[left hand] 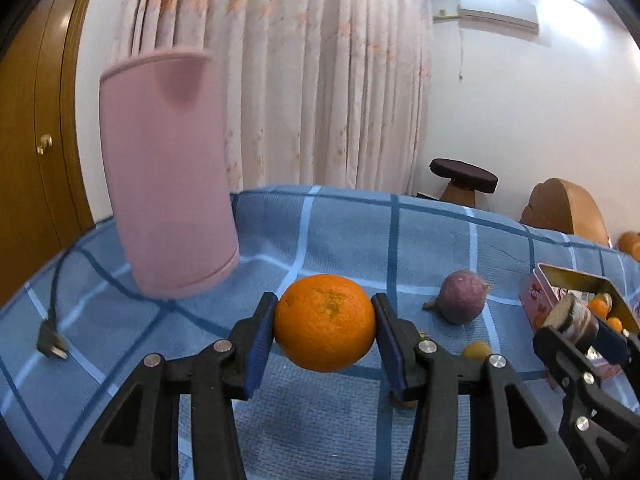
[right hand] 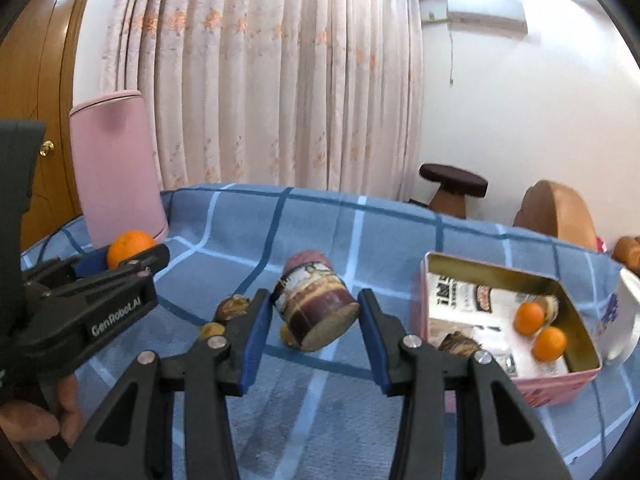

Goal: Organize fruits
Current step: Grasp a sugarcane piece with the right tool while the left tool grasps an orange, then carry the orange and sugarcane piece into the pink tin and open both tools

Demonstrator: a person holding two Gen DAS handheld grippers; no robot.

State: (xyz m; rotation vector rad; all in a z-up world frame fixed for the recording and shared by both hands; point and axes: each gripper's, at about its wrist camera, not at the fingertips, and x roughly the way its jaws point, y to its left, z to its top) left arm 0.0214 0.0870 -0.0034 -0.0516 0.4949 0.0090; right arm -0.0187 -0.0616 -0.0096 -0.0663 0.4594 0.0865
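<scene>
My left gripper [left hand: 325, 322] is shut on a large orange [left hand: 325, 322] and holds it just above the blue checked cloth; it shows at the left of the right wrist view [right hand: 132, 252]. My right gripper [right hand: 316, 312] is shut on a purple-brown cut piece of sugarcane [right hand: 314, 300], lifted over the cloth, and shows in the left wrist view [left hand: 576, 316]. An open pink tin [right hand: 560, 380] at the right holds two small oranges [right hand: 530, 318] and a brown piece. A purple round fruit [left hand: 462, 296] lies on the cloth right of the orange.
A tall pink container [left hand: 168, 176] stands at the back left of the table. A black plug and cable [left hand: 50, 340] lie on the left. Small brownish fruits [right hand: 236, 304] and a yellow one [left hand: 476, 350] lie near the grippers. A white bowl edge [right hand: 628, 312] sits right of the tin.
</scene>
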